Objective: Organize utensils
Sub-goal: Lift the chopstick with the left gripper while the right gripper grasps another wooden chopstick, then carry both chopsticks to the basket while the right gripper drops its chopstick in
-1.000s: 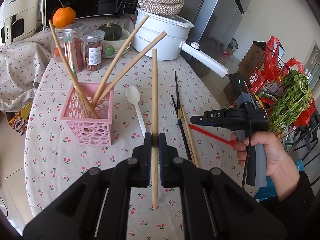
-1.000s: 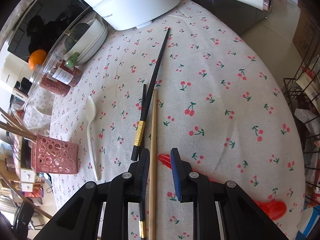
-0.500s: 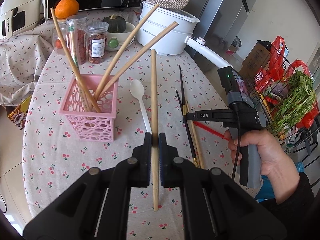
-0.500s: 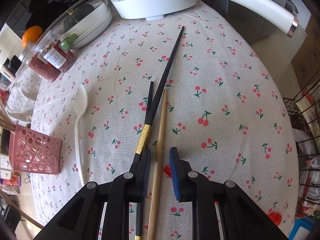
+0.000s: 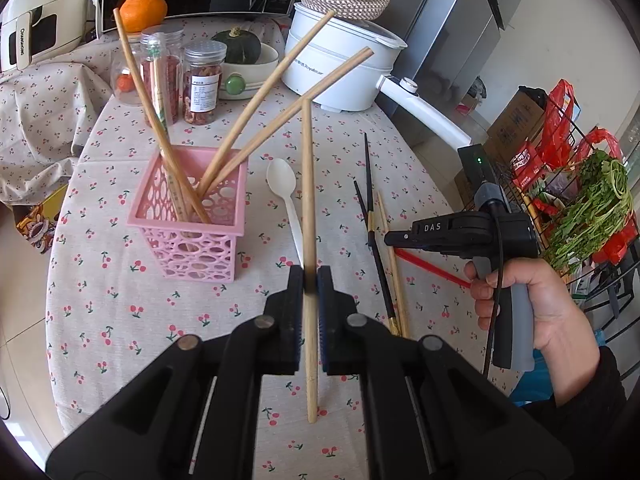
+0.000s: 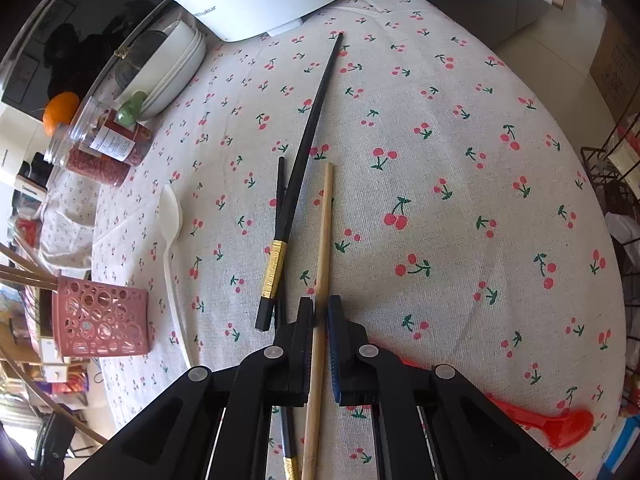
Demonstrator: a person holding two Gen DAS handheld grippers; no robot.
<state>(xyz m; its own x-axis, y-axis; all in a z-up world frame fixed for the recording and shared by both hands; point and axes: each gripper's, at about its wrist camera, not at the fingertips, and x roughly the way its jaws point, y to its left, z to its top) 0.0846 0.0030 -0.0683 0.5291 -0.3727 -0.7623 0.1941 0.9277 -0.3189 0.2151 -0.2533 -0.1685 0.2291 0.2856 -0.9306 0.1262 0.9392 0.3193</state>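
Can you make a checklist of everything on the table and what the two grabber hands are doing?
Surface: round table with cherry-print cloth.
Job's things: pink basket holding three wooden chopsticks; white spoon, two black chopsticks and red spoon lying on the cloth.
Clutter: white electric pot, jars, orange, squash in a bowl.
Grippers: left gripper shut on a wooden chopstick, above the cloth; right gripper jaws close around another wooden chopstick on the cloth.
Cables: black cable on the right gripper.
Surroundings: wire rack with greens.
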